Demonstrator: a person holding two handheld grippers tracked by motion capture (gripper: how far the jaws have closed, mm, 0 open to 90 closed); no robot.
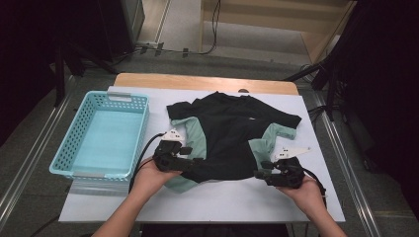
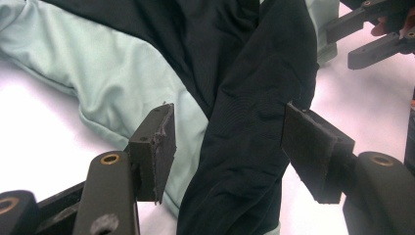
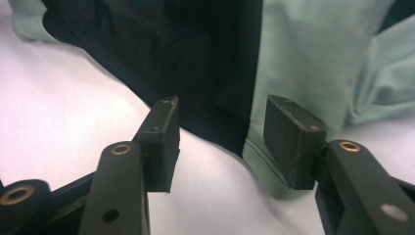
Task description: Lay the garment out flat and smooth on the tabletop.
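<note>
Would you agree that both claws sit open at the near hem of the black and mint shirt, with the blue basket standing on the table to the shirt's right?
Not quite: the blue basket stands to the left of the shirt, as the high view shows. The rest holds: the left claw and the right claw both sit open at the shirt's near hem.

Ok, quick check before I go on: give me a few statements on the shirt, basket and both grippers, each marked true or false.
1. Both grippers are open. True: the left gripper and the right gripper both have their jaws apart.
2. The shirt lies in the basket. False: it lies on the table, right of the basket.
3. The basket holds folded clothes. False: nothing shows inside it.
4. The shirt is black with pale green panels. True.
5. The right gripper sits at the shirt's collar. False: it is at the bottom hem.
</note>
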